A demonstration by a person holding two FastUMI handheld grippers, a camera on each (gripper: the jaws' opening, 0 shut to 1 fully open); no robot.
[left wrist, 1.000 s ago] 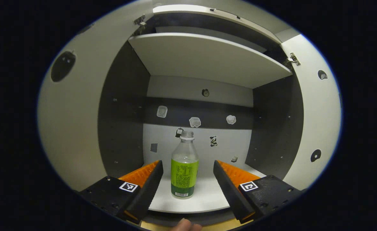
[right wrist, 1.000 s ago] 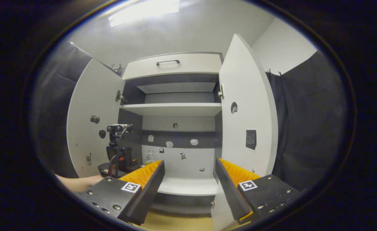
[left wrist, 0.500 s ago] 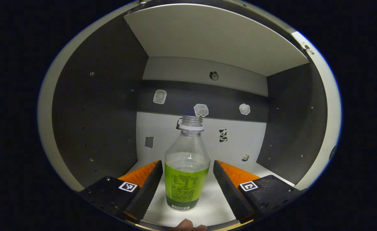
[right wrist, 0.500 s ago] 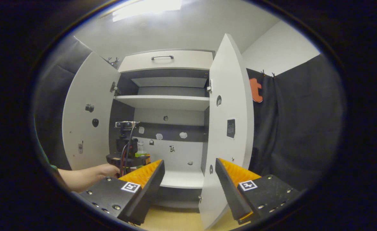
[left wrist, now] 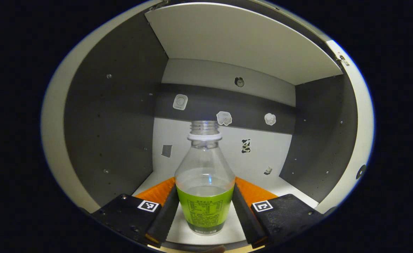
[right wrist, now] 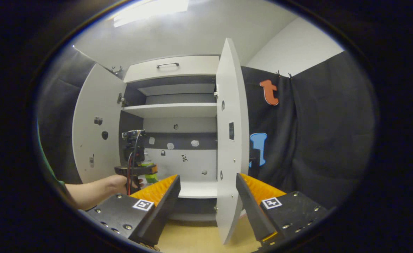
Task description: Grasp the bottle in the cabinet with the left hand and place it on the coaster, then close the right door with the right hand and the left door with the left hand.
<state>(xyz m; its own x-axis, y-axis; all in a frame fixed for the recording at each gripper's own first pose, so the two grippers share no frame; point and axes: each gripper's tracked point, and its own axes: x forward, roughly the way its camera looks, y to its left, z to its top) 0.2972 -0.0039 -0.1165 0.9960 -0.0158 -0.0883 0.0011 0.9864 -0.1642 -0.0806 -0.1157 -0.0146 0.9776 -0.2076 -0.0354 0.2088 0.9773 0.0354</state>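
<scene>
A clear, capless bottle [left wrist: 205,182] with a green label stands upright on the cabinet's lower shelf [left wrist: 294,191]. My left gripper [left wrist: 204,181] reaches into the cabinet and is shut on the bottle, one finger against each side of the label. In the right gripper view a hand [right wrist: 116,182] holds the left gripper [right wrist: 136,170] at the bottle [right wrist: 151,177]. My right gripper [right wrist: 207,177] stands open outside the cabinet and holds nothing. The open right door [right wrist: 229,116] shows nearly edge-on between its fingers, farther off. The left door [right wrist: 94,130] is swung wide open.
An upper shelf [left wrist: 234,38] hangs over the bottle. Dark side walls [left wrist: 115,123] and a sticker-dotted back wall [left wrist: 262,154] close in the compartment. A drawer with a handle [right wrist: 167,65] tops the cabinet. A wooden surface [right wrist: 192,235] lies below my right gripper.
My left gripper moved deeper into the cabinet and its fingers closed onto the bottle. My right gripper shifted right, so the right door now shows nearly edge-on.
</scene>
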